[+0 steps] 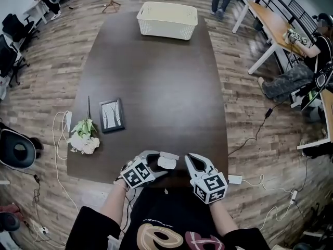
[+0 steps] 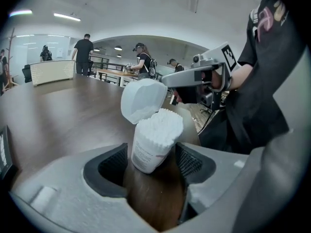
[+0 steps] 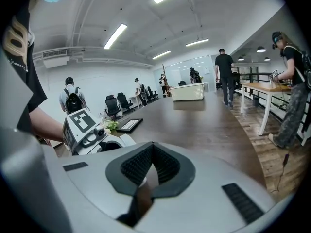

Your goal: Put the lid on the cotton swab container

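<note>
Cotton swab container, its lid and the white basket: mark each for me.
cotton swab container [image 2: 146, 155]: left gripper view, labelled side wall.
lid [image 2: 144, 99]: left gripper view, middle of the open flap.
white basket [image 1: 165, 29]: head view, near wall.

Swab container: small white tub, packed full of swabs, at near edge of desk. Lid: white, flipped open, raised above rim.

The right gripper has its jaws together over the dark table; the left gripper sits near, at left.
</note>
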Available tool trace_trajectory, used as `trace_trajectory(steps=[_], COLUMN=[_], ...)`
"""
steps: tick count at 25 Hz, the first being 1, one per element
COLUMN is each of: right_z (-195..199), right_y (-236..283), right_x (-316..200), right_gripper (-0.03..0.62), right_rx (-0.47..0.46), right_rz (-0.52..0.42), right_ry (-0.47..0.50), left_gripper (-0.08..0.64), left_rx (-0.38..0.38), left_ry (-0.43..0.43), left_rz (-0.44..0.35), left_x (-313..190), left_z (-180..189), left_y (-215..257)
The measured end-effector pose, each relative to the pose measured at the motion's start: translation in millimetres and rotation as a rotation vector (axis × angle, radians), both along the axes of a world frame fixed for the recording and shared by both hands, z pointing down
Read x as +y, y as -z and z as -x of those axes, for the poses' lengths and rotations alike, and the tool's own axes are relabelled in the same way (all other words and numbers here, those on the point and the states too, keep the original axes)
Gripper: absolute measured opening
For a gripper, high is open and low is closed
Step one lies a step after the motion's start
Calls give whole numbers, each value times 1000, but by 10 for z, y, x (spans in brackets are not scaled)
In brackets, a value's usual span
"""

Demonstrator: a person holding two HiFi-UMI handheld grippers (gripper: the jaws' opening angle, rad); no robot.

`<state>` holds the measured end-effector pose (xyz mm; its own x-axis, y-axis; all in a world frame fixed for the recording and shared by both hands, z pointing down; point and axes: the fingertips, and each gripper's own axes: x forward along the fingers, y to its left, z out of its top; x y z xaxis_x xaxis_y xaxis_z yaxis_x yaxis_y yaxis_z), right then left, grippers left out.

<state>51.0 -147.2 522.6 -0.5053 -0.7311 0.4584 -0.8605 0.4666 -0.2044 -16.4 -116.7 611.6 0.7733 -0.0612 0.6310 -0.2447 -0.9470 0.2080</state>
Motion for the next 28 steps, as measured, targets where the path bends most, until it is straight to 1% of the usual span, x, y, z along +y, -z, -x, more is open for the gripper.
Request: trace_trajectory(steps=[4,6,8,11,14,16,19,24,28], right_z=[43,79,138,238,258,261,296,396,430], right_y=[0,40,71,63,58,59,28,65,21], right_x=[-22,-56,-91,-117,-153,-182,-203,-94,50], right_gripper=[8,8,8,8,8,8,8,8,8], right_rx=[-8,-27,-37,-24,-38,-60,-85,-139,-143], right_rz=[2,-3,-7,-8,0,17,66,108,145], right_ry=[10,19,40,86,95,93,106,157,181], left_gripper=[298,282,278,273,268,267,265,264,264], left_rx=[-5,-9,-10,-15,-11,-13,-3,-11,-14], left_ry=[-8,-9,5,30,42,47,48,53,51], left_rz=[-3,-10,-15,-29,-45,-46,-57,-51,-49], left_x=[14,11,1,5,9,17,1,10,17], left_z=[-14,-15,-19,-20,-31,-25,-25,-6,-11], left_y=[-31,-28,-23,-29,-20,-23,-11,-6,-15])
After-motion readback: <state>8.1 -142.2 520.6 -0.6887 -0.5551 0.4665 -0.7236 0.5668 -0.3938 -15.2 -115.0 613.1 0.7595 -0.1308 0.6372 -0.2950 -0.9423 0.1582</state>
